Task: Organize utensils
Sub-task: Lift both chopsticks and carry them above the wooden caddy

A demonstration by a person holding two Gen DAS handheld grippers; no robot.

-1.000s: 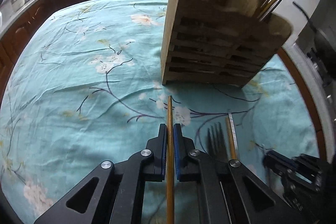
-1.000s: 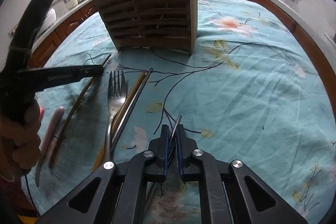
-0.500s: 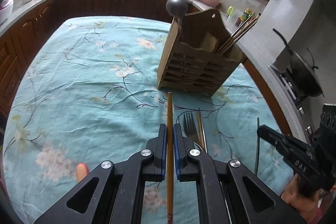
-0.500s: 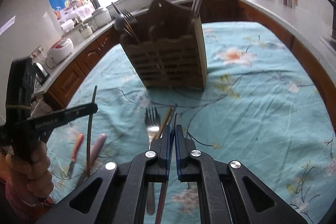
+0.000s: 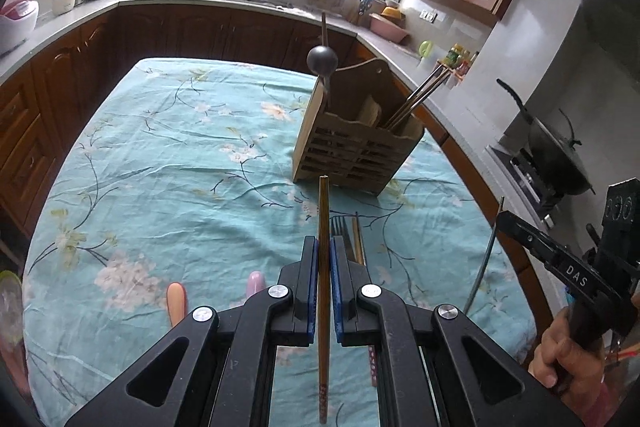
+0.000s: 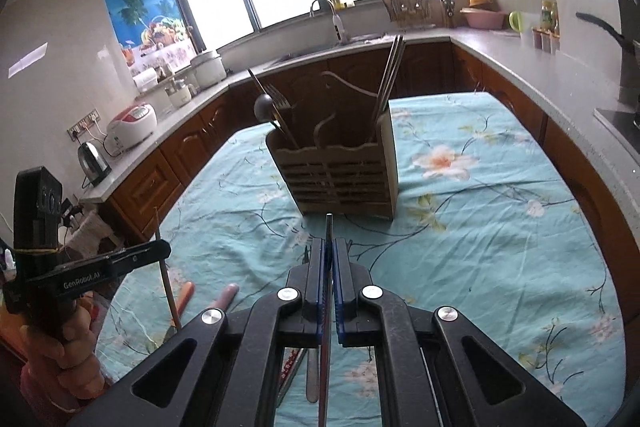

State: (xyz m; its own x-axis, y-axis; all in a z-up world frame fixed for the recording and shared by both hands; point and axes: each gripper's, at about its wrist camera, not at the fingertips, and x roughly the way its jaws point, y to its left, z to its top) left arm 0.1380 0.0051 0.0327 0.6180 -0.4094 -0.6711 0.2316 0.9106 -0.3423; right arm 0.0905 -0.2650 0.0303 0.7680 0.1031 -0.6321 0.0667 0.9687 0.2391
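The left gripper (image 5: 324,259) has its fingers closed tight on a wooden chopstick (image 5: 323,211), gripped partway along so the tip juts ahead toward the wooden holder (image 5: 356,151) at 12 o'clock. Holding it mid-length like this probably keeps it steady and leaves a free end to drop into a slot. The right gripper (image 6: 328,255) is likewise clamped, on a thin dark metal chopstick (image 6: 329,227) that runs straight out between the fingers, pointing at the same holder (image 6: 340,179). Both tools hang above the desk (image 5: 160,187), which wears a teal flowered cloth.

The holder stands upright at mid-desk. It already carries a dark ladle (image 5: 325,61) and a fork (image 6: 278,99) on its left side, and a bunch of metal chopsticks (image 6: 390,67) leaning out of its right side; the latter bunch seems the likely home for both held sticks, though I cannot tell which slot is meant.

On the cloth at 6 o'clock of the holder lie a fork (image 5: 340,227) and another chopstick (image 5: 357,239), touching or nearly so. Nearer, at 7 o'clock, sit an orange handle (image 5: 177,301) and a pink handle (image 5: 255,283). None lies between the sticks and the holder; the leaning chopsticks and ladle stem could crowd the openings.
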